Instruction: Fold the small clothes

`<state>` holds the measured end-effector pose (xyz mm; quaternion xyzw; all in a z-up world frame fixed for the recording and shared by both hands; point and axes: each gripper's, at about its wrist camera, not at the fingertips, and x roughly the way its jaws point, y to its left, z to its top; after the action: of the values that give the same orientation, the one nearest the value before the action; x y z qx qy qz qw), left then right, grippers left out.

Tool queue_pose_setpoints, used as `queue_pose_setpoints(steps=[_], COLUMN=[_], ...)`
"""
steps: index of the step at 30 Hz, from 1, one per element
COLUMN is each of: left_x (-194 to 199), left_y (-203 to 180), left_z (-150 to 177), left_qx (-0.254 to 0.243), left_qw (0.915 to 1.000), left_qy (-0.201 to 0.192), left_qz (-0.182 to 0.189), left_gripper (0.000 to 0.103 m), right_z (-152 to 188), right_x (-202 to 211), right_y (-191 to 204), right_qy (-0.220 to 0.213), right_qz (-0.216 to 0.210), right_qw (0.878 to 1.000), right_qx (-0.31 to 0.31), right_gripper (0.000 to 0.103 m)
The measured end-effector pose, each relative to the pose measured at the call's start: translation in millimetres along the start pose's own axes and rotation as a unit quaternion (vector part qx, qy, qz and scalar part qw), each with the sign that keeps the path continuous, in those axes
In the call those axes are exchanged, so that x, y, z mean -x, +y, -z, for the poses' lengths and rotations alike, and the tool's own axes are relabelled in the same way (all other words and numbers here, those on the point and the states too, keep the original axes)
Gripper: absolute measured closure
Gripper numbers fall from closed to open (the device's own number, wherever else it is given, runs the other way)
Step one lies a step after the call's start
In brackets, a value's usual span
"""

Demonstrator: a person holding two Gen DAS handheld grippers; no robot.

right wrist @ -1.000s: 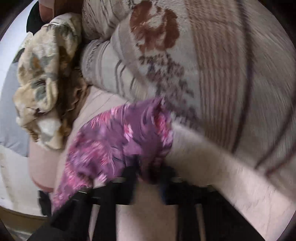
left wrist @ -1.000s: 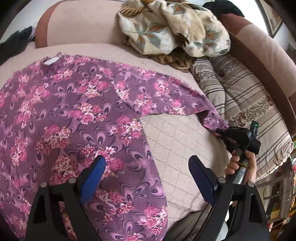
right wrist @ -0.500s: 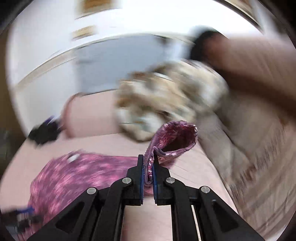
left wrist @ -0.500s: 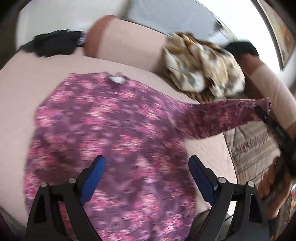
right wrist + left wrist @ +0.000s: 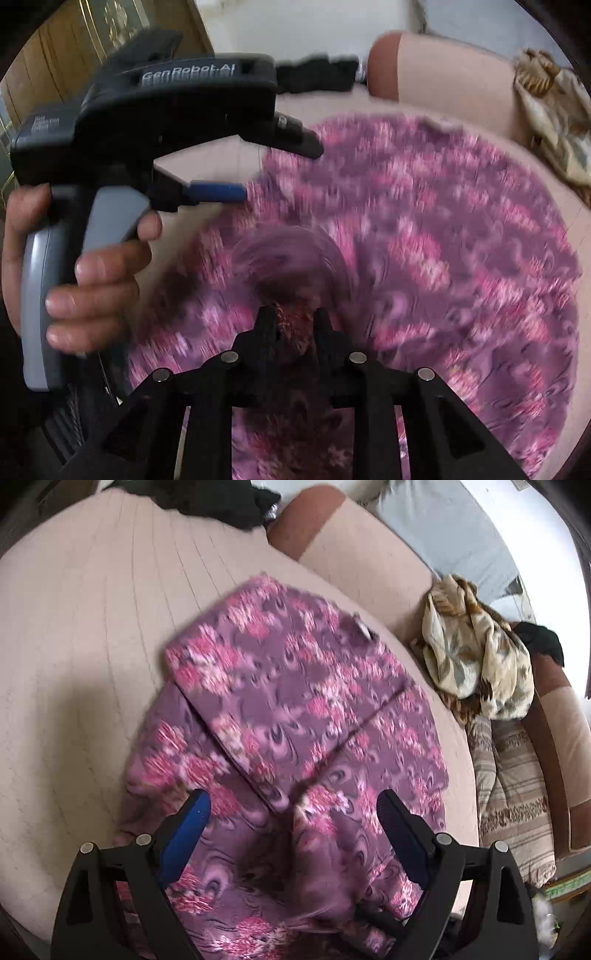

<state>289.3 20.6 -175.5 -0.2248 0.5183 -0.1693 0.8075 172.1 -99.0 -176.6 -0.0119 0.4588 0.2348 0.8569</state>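
Observation:
A purple top with pink flowers (image 5: 295,709) lies on the beige sofa seat (image 5: 85,635), its far sleeve folded in over the body. My left gripper (image 5: 291,812) hovers open and empty above the lower part of the top. It also shows at the left of the right wrist view (image 5: 229,173), held by a hand. My right gripper (image 5: 293,325) is shut on the other sleeve's cuff (image 5: 295,273) and holds it over the middle of the top (image 5: 424,236). In the left wrist view that sleeve (image 5: 325,849) hangs between my fingers.
A crumpled floral cloth (image 5: 476,646) lies at the back right on the sofa. A striped cushion (image 5: 513,794) sits at the right. Dark clothing (image 5: 207,498) lies at the far back. The sofa armrest (image 5: 332,535) rises behind the top.
My right gripper has carried the sleeve cuff from the right side across over the top's body. The left gripper has risen and stayed open.

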Motion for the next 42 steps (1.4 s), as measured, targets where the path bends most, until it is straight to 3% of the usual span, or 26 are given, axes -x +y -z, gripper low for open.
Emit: queue_pose_setpoints(steps=[1, 2, 3, 6, 9, 14, 15, 16, 17, 18, 19, 20, 22, 24, 25, 26, 28, 29, 30, 31, 32, 33, 36, 40, 42], left_x=[-1.7, -2.9, -4.0, -11.2, -17.2, -24.7, -25.1, -25.2, -25.3, -25.3, -21.9, -15.2, -3.0, -7.4, -15.4, -20.3, -1.4, 14.2, 34.7, 46.7, 57.1, 67.0, 82.6, 63.7, 44.5], left_y=[-4.0, -8.8, -12.8, -23.8, -33.0, -33.3, -31.5, -29.7, -28.0, -27.1, -25.7, -24.1, -22.2, -16.5, -15.7, -15.8, -15.2, -16.0, -16.6, -16.5, -15.9, -15.9, -20.1, -20.0, -15.5], left_z=[2.0, 3.8, 5.9, 16.8, 31.4, 40.7, 40.6, 40.0, 39.7, 38.9, 37.7, 36.1, 32.6, 30.2, 29.4, 28.5, 24.7, 22.5, 17.9, 13.9, 8.0, -0.8, -35.8, -92.3, -118.9], left_qx=[-0.009, -0.017, -0.023, -0.039, -0.064, -0.086, -0.085, -0.085, -0.086, -0.091, -0.089, -0.083, -0.075, -0.065, -0.074, -0.082, -0.078, -0.077, -0.075, -0.073, -0.070, -0.071, -0.086, -0.093, -0.087], left_qw=[0.9999, 0.9996, 0.9993, 0.9983, 0.9968, 0.9939, 0.9938, 0.9936, 0.9933, 0.9922, 0.9919, 0.9929, 0.9946, 0.9947, 0.9919, 0.9881, 0.9891, 0.9910, 0.9920, 0.9918, 0.9911, 0.9901, 0.9861, 0.9813, 0.9827], left_qy=[0.006, 0.008, 0.009, 0.029, 0.048, 0.064, 0.064, 0.064, 0.061, 0.060, 0.058, 0.050, 0.038, 0.044, 0.057, 0.073, 0.052, 0.026, -0.005, -0.020, -0.032, -0.041, -0.062, -0.068, -0.055], left_qz=[0.012, 0.023, 0.027, 0.033, 0.005, -0.029, -0.031, -0.037, -0.047, -0.061, -0.070, -0.069, -0.060, -0.067, -0.086, -0.108, -0.114, -0.107, -0.101, -0.103, -0.108, -0.114, -0.128, -0.154, -0.154], left_gripper=[0.013, 0.013, 0.013, 0.013, 0.019, 0.053, 0.057, 0.071, 0.094, 0.099, 0.099, 0.099, 0.099, 0.092, 0.072, 0.062, 0.061, 0.053, 0.045, 0.029, 0.025, 0.025, 0.025, 0.025, 0.025], right_z=[0.0, -2.3, -2.2, 1.1, -9.3, -30.5, -31.2, -29.3, -23.8, -21.7, -16.8, -11.8, -5.5, -5.8, -8.6, -9.5, -9.3, -9.9, -11.3, -13.7, -16.9, -20.3, -31.7, -63.9, -78.1], right_x=[8.1, 18.0, 31.4, 73.0, 85.4, 63.9, 54.6, 44.1, 36.3, 28.7, 21.5, 20.5, 21.3, 28.3, 25.7, 19.5, 19.1, 29.2, 46.1, 63.4, 82.8, 99.8, 130.3, 126.1, 118.6], right_y=[-7.8, -17.3, -28.5, -75.1, -137.9, -247.2, -262.0, -276.6, -286.9, -296.2, -303.4, -305.4, -314.6, -312.6, -311.6, -314.0, -310.7, -304.5, -296.2, -287.6, -278.5, -271.0, -258.5, -264.0, -274.8], right_qy=[-0.006, -0.016, -0.035, -0.111, -0.120, -0.090, -0.079, -0.063, -0.053, -0.051, -0.061, -0.072, -0.090, -0.106, -0.101, -0.094, -0.085, -0.095, -0.114, -0.137, -0.156, -0.173, -0.193, -0.147, -0.125], right_qz=[-0.008, -0.014, -0.022, -0.024, 0.004, 0.035, 0.042, 0.057, 0.064, 0.059, 0.049, 0.049, 0.053, 0.045, 0.047, 0.049, 0.051, 0.050, 0.048, 0.052, 0.059, 0.063, 0.050, 0.025, 0.023], right_qw=[1.000, 0.999, 0.998, 0.982, 0.962, 0.922, 0.919, 0.911, 0.903, 0.897, 0.893, 0.890, 0.883, 0.884, 0.889, 0.893, 0.893, 0.894, 0.898, 0.904, 0.908, 0.909, 0.917, 0.941, 0.947], right_qx=[-0.016, -0.034, -0.056, -0.148, -0.245, -0.374, -0.384, -0.403, -0.422, -0.435, -0.443, -0.447, -0.458, -0.454, -0.444, -0.438, -0.438, -0.436, -0.422, -0.402, -0.385, -0.374, -0.346, -0.304, -0.295], right_gripper=[0.062, 0.046, 0.037, 0.035, 0.035, 0.042, 0.050, 0.053, 0.059, 0.067, 0.076, 0.099, 0.099, 0.097, 0.097, 0.097, 0.096, 0.088, 0.067, 0.051, 0.024, 0.015, 0.014, 0.014, 0.014])
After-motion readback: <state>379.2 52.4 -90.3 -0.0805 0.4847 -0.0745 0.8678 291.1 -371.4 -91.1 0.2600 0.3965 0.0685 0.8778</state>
